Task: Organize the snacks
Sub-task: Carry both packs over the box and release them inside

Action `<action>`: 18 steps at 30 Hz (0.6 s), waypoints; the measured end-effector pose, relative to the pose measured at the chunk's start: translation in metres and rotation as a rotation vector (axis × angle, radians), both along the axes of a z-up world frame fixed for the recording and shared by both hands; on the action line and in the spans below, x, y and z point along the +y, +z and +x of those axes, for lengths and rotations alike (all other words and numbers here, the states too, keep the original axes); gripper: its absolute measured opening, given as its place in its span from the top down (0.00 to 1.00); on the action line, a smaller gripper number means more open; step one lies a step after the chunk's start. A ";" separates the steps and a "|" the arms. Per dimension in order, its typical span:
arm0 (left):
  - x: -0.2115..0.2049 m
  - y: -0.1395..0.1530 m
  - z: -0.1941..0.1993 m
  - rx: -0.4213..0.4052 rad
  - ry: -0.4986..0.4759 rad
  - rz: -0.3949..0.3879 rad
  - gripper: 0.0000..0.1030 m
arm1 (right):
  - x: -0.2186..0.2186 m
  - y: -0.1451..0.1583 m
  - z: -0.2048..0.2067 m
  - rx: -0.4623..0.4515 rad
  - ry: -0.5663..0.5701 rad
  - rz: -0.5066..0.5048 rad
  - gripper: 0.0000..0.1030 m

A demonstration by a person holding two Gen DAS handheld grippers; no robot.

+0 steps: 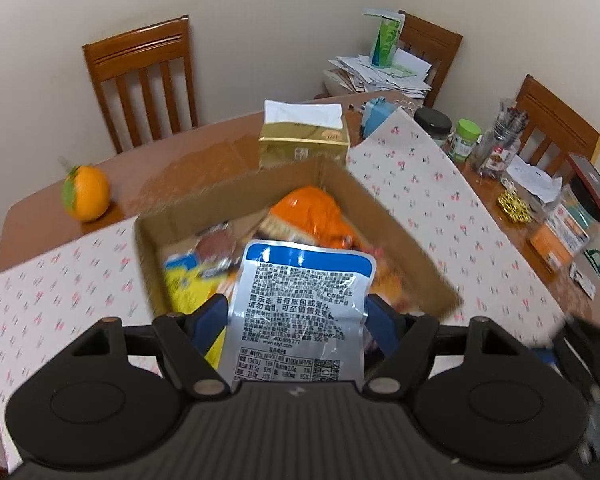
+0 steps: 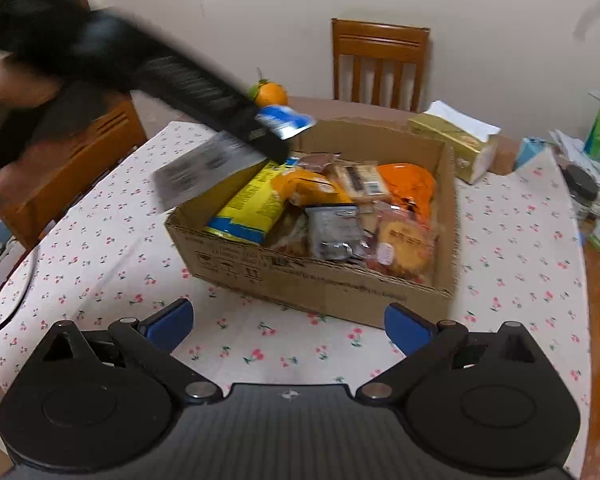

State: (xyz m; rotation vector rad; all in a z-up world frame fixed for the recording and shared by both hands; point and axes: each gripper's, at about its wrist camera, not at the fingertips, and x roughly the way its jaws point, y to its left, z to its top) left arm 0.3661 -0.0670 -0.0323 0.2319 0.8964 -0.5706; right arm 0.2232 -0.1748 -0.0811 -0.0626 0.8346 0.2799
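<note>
Holding a silver pouch (image 1: 300, 308) with a blue band across its top, the left gripper (image 1: 296, 316) has its blue pads pressed against the pouch's two side edges, and the pouch stands up between them with its printed back facing the camera. In the right wrist view the same pouch (image 2: 224, 152) hangs above the near-left corner of the cardboard box (image 2: 320, 284), blurred by motion, so its exact height over the rim cannot be told. The box sits on a cherry-print cloth (image 2: 112, 240) and is already crowded: a yellow bag (image 2: 252, 204) lies along its left side, an orange bag (image 2: 412, 188) sits at the far right, and a small grey packet (image 2: 332, 232) and a pack of round cookies (image 2: 404, 248) lie near the front wall. The right gripper (image 2: 288, 328) waits near the front of the box with its fingers spread wide and nothing between them. To do this step well, I judge the pouch should be carried fully past the rim before letting go, aimed at whatever gap remains beside the yellow bag, and lowered flat so it does not perch on the edge. Foil is slippery and pinched only at the sides, so a steady squeeze matters until it rests on the other snacks.
</note>
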 end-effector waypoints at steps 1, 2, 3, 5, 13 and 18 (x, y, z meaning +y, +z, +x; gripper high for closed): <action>-0.008 -0.002 0.008 -0.003 -0.006 0.002 0.28 | -0.003 0.001 -0.003 -0.002 -0.013 0.004 0.00; -0.015 -0.004 0.013 -0.005 -0.006 0.005 0.28 | -0.007 0.001 -0.004 -0.002 -0.024 0.012 0.00; -0.021 -0.005 0.018 -0.006 -0.005 0.008 0.28 | -0.011 0.002 -0.007 -0.001 -0.035 0.022 0.00; -0.035 -0.008 0.030 -0.004 -0.009 0.005 0.28 | -0.018 0.003 -0.011 0.001 -0.055 0.028 0.00; -0.075 -0.018 0.062 -0.048 0.023 0.032 0.25 | -0.044 0.003 -0.019 -0.004 -0.135 0.029 0.00; -0.082 -0.021 0.066 -0.098 0.052 0.016 0.13 | -0.051 0.001 -0.020 0.000 -0.148 0.028 0.00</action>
